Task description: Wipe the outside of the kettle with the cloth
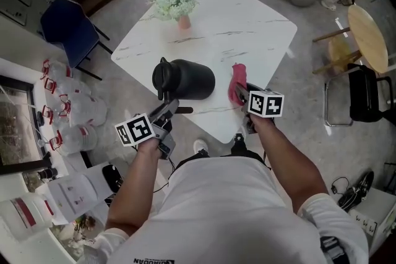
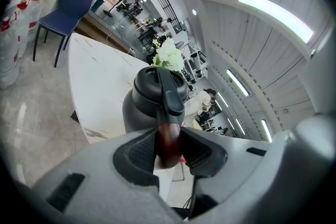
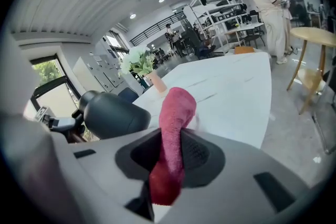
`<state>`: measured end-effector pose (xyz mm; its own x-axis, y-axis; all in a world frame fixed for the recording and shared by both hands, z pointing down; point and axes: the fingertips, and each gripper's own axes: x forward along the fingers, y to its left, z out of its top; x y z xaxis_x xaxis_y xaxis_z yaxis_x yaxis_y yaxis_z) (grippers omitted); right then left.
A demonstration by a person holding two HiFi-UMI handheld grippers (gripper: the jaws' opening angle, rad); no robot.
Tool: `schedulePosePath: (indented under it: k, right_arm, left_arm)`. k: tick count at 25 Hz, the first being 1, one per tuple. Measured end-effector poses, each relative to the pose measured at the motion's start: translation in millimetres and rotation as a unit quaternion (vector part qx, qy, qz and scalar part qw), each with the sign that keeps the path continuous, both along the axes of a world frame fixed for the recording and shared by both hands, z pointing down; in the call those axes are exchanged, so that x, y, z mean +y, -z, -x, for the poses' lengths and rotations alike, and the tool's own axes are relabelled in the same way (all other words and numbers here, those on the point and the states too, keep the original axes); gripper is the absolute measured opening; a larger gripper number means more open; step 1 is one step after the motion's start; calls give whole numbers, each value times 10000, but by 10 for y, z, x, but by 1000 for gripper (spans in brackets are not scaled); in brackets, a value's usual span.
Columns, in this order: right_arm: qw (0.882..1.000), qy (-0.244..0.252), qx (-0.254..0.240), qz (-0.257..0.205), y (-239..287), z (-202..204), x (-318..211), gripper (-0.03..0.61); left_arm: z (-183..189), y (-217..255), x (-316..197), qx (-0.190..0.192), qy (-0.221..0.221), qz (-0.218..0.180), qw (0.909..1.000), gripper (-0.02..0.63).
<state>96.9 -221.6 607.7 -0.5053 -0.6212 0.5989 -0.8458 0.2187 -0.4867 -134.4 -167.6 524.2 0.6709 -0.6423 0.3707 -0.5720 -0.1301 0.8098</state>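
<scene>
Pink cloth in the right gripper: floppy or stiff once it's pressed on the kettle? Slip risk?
Likely floppy: the cloth sits bunched and doubled over in the right gripper, so it should mould to the rounded kettle. Probably light, since the short fold above the jaws holds its shape. The fuzzy pile suggests little slip in the grip, though it may drag or bunch when wiping.

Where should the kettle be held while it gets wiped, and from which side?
By the handle, from the person's near side: it sticks out clear of the kettle body toward the person. The left gripper is shut on it there, leaving the body free for the cloth in the right gripper.
</scene>
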Motion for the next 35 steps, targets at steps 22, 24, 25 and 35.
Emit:
schedulePosePath:
  k: [22, 24, 25, 35]
  right_arm:
    - [9227, 2578, -2815, -545, 1738, 1283, 343, 98]
    - [9318, 2551, -2546, -436, 1611, 1301, 322, 98]
    - [9381, 2487, -2377, -401, 1538, 1284, 292, 98]
    - [9661, 2165, -1356, -372, 1158, 1008, 115, 97]
  left_arm:
    - [-178, -174, 355, -2255, -1851, -902, 9522, 124]
    - [-213, -167, 353, -2433, -1948, -1012, 9448, 123]
    - [-233, -166, 354, -2551, -2039, -1085, 9389, 123]
    - [-349, -177, 389, -3053, -2639, -1463, 9032, 123]
